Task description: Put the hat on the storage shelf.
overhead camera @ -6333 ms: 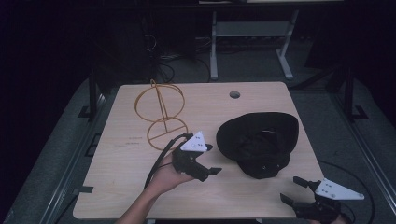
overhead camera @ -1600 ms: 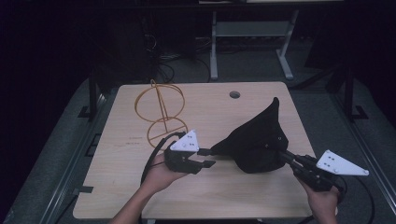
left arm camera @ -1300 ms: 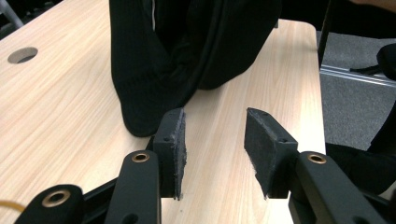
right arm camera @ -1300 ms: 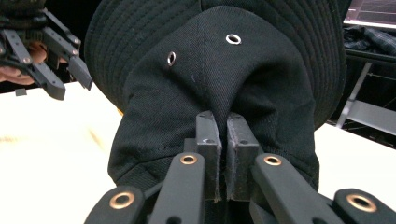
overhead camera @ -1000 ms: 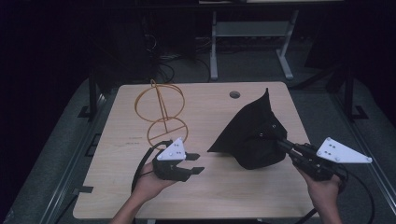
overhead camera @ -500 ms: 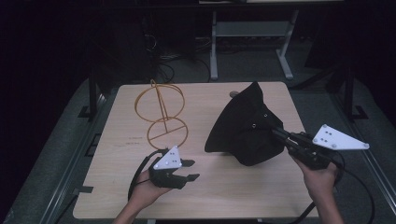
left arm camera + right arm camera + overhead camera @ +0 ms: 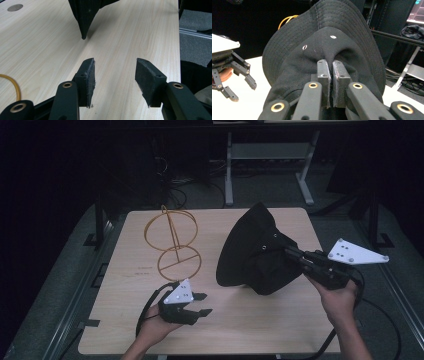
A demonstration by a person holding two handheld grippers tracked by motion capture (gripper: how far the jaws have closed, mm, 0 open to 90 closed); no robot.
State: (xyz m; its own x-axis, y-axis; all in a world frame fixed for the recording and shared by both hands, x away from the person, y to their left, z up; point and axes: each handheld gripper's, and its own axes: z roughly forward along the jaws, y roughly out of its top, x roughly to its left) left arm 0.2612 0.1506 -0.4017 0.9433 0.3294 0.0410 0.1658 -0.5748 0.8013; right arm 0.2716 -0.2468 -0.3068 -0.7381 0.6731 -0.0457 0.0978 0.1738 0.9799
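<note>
A black bucket hat (image 7: 255, 252) hangs tilted over the right half of the table, its brim edge low near the wood. My right gripper (image 7: 287, 251) is shut on the hat's crown; in the right gripper view the jaws pinch a fold of the black hat (image 7: 324, 42) at my right gripper (image 7: 331, 65). My left gripper (image 7: 202, 304) rests open near the front left, apart from the hat. In the left gripper view my left gripper (image 7: 115, 72) has nothing between its pads, and a brim tip of the hat (image 7: 83, 15) points down ahead.
A yellow wire stand (image 7: 172, 240) of two rings stands at the table's (image 7: 130, 285) back left. A small round hole (image 7: 15, 7) sits in the tabletop at the far side. The table's right edge drops to grey floor (image 7: 195, 25).
My right gripper has lifted the hat and carried it left and up; it now hangs tilted. My left gripper let go earlier and drew back toward the front edge.
</note>
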